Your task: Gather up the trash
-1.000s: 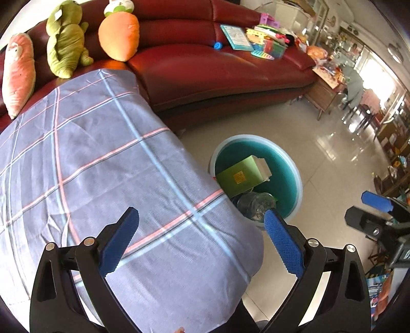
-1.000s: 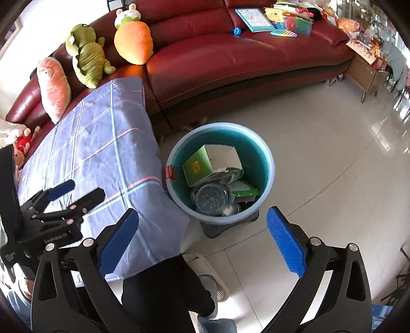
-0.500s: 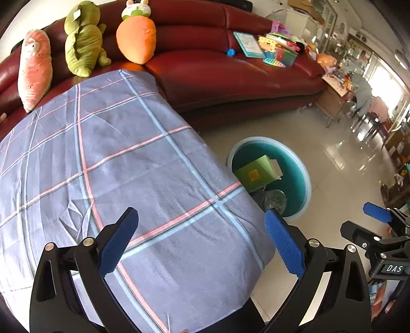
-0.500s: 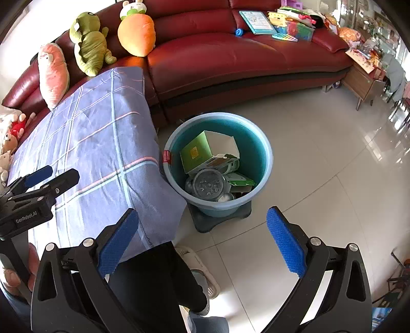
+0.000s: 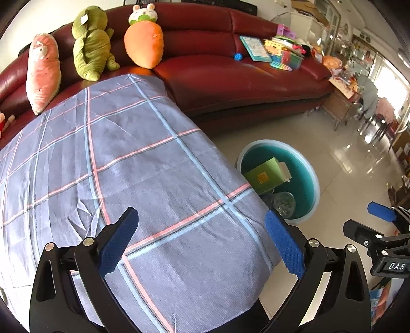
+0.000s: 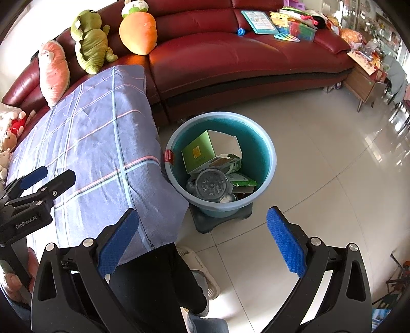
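A teal bucket stands on the tiled floor beside the cloth-covered table. Inside it lie a green box, a clear plastic lid and other packaging. In the left wrist view the bucket is half hidden by the table edge, with the green box showing. My left gripper hangs open over the table's near end, nothing between its fingers. My right gripper is open and empty above the floor, just short of the bucket. Each gripper shows in the other's view: right gripper, left gripper.
A dark red sofa curves behind the table and bucket, carrying plush toys and books and toys. A wooden side table stands at the right. My leg and slipper are below the right gripper.
Both grippers have drawn back and up from the bucket; it now looks smaller and farther. The left view has swung over the table, showing more cloth. Both grippers stayed open.
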Tool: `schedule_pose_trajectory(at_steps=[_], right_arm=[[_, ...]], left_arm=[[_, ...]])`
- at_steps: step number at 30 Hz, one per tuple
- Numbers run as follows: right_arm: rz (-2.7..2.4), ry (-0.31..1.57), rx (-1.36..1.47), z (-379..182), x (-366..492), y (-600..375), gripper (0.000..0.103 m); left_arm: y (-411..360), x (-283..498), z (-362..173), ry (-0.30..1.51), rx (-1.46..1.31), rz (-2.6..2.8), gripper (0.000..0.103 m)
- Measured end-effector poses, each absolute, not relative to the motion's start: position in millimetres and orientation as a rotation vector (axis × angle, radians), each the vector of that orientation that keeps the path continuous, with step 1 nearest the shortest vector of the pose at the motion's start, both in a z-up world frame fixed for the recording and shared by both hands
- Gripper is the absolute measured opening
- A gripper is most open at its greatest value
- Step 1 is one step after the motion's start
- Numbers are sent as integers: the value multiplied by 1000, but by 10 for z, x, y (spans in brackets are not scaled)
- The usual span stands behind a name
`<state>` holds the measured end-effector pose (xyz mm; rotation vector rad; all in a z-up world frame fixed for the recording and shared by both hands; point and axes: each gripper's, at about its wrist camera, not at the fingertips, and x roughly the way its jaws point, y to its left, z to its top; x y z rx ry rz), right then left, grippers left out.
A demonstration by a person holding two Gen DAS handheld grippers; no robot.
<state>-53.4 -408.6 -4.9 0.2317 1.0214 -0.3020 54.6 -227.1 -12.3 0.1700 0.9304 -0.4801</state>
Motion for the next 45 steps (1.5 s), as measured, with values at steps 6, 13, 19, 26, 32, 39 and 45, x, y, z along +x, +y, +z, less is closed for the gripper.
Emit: schedule_pose_trajectory(at_steps=[6, 13, 19, 26, 32, 39, 45], right_arm=[[-310, 1026, 223, -83, -518, -4097, 96], [-319, 1033, 218, -117, -500, -4125, 96], [-323, 1047, 213, -159, -477, -4122, 96], [-317, 1053, 208, -189, -446, -4098, 96], [-323, 1059, 205, -211, -422, -4110, 96], [-322, 1066, 210, -237, -407, -4125, 96], [-330, 1067, 209, -258, -396, -4140, 96]], left_arm=[[-2270, 558, -143, 938, 169, -466, 99], [-2262, 558, -168, 941, 174, -452, 99], [-2260, 558, -184, 944, 175, -444, 99], [-2260, 567, -209, 951, 177, -430, 99], [-2267, 573, -231, 961, 181, -424, 99], [-2278, 583, -250, 969, 186, -413, 99], [-2290, 582, -273, 969, 197, -399, 99]])
